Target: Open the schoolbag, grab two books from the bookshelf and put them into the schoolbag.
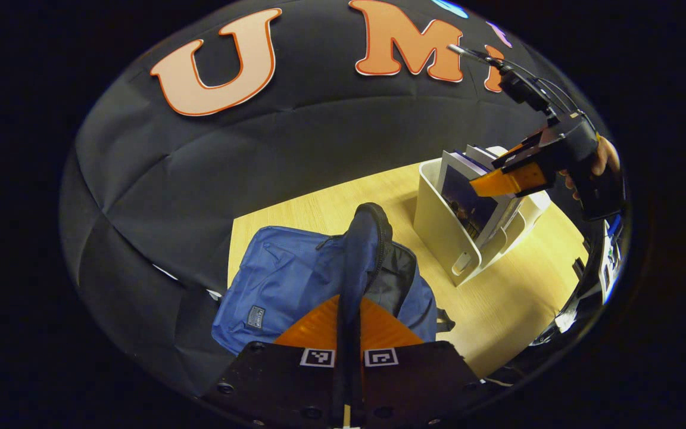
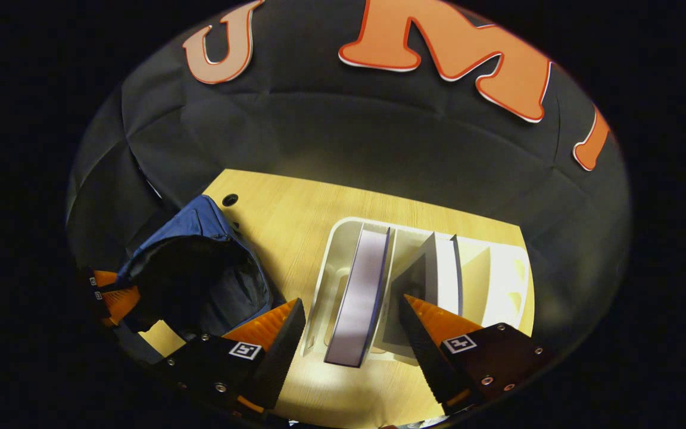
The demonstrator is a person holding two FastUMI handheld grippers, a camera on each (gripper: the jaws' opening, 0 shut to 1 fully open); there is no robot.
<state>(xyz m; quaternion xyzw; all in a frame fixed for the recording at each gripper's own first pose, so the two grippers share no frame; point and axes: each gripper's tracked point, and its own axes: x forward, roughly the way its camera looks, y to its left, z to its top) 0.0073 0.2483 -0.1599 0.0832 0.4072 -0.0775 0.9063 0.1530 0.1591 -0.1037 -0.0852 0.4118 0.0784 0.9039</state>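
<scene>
The blue bag [image 1: 283, 286] is laid on the wooden table [image 1: 498, 310], left of the white rack [image 1: 444, 232]. Its flap [image 1: 362, 250] is pinched between the closed jaws of the left gripper [image 1: 348, 322] and held up, so the dark inside is exposed. The right gripper [image 2: 352, 333] is held above the rack with jaws wide apart, either side of a book [image 2: 362, 292] standing on edge. More books [image 2: 438, 274] are kept in the next slots.
</scene>
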